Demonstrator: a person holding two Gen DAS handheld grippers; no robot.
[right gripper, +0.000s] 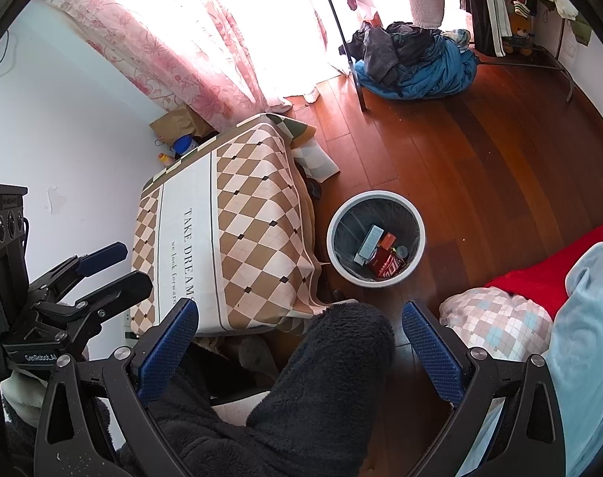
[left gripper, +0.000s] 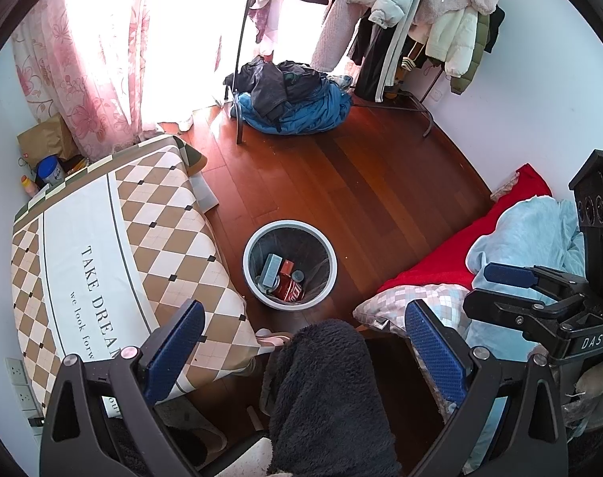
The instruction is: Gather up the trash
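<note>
A lived-in home bedroom with a reddish-brown wooden plank floor [left gripper: 381, 183]. At 12 o'clock, pink floral curtains [left gripper: 98, 59] cover a bright window beside a metal clothes rack hung with coats [left gripper: 432, 20]; at 9 o'clock stands a table under a brown-and-white diamond-patterned cloth [left gripper: 122, 246]. At 3 o'clock lie a red blanket [left gripper: 440, 254] and a checked pillow [left gripper: 405, 298].

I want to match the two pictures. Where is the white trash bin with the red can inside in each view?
Left wrist view: the trash bin stands on the wooden floor just below centre, right of the checkered cloth.
Right wrist view: the trash bin is right of centre, beside the same cloth.
Shared landmark: the blue clothes pile beyond it.
</note>
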